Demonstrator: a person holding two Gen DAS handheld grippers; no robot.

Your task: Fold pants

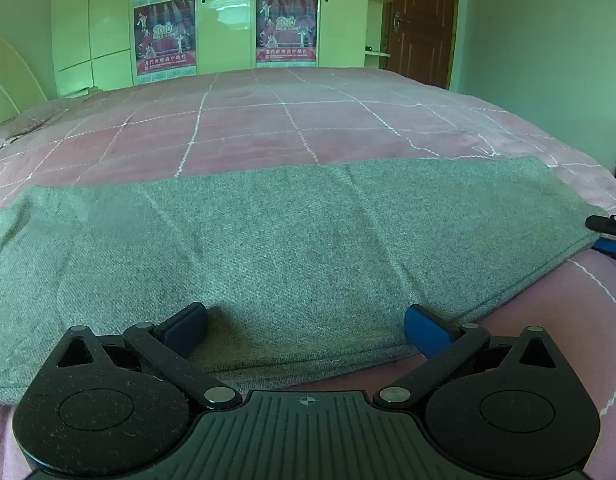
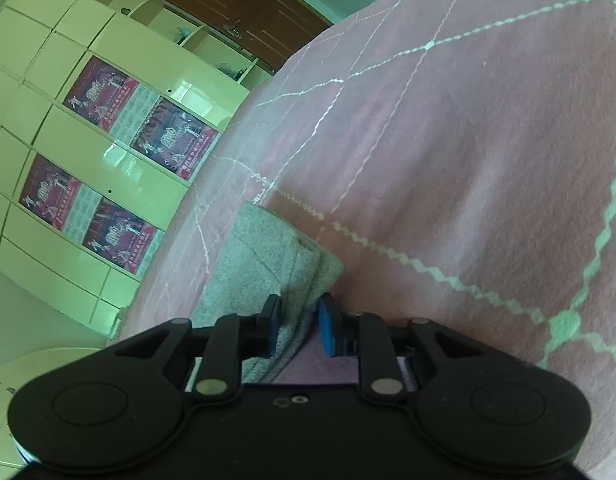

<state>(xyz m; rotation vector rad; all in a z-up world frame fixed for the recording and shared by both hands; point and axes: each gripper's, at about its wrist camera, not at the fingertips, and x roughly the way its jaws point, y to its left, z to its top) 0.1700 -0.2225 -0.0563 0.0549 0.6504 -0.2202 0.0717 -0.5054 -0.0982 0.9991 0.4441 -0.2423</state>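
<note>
Grey pants (image 1: 268, 240) lie flat in a long band across the pink quilted bed cover (image 1: 248, 120). My left gripper (image 1: 306, 328) hovers over their near hem, open wide, with its blue pads (image 1: 188, 324) spread above the cloth and nothing pinched. In the right wrist view the camera is rolled sideways. There my right gripper (image 2: 300, 322) stands with narrow jaws on the end edge of the pants (image 2: 260, 264), grey fabric filling the gap between the pads. That same gripper shows at the far right edge of the left wrist view, at the pants' right end (image 1: 607, 232).
A pale wardrobe (image 1: 228, 20) with two red posters stands behind the bed, and a brown door (image 1: 423, 20) is at the back right. A curved headboard (image 1: 8, 80) rises at the left. The pink cover (image 2: 467, 160) stretches beyond the pants.
</note>
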